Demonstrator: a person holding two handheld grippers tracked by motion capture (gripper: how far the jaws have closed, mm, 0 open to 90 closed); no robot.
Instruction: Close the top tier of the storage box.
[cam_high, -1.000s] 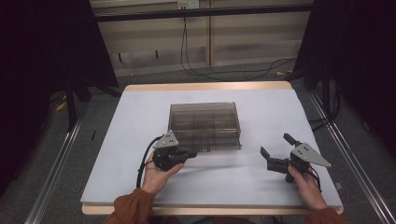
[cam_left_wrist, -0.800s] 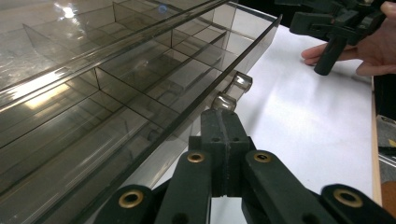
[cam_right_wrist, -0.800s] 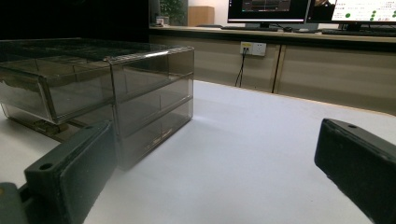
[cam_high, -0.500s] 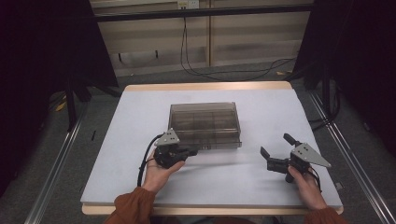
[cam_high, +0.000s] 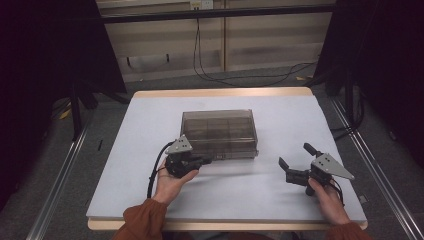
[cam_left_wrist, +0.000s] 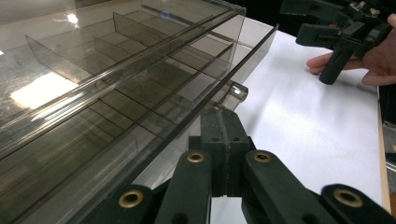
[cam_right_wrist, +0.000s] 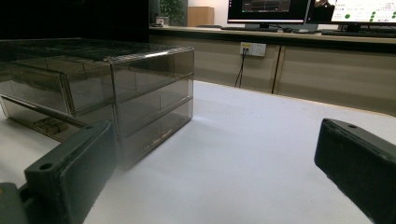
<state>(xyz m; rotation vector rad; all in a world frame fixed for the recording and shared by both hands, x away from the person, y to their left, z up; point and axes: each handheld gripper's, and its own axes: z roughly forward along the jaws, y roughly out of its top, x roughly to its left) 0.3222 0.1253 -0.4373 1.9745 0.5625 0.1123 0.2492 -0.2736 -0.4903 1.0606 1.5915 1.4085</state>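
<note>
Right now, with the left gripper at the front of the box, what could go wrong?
1. The left gripper is shut beside a small clear handle on the box; if it holds only the edge, it may slip off.
2. The right gripper is open and apart from the box, so a pull may drag the whole box over the table.

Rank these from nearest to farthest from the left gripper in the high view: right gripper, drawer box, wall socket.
1. Drawer box, right at the left gripper's shut tips.
2. Right gripper, open, across the table's near right.
3. Wall socket, far back, top centre.
</note>
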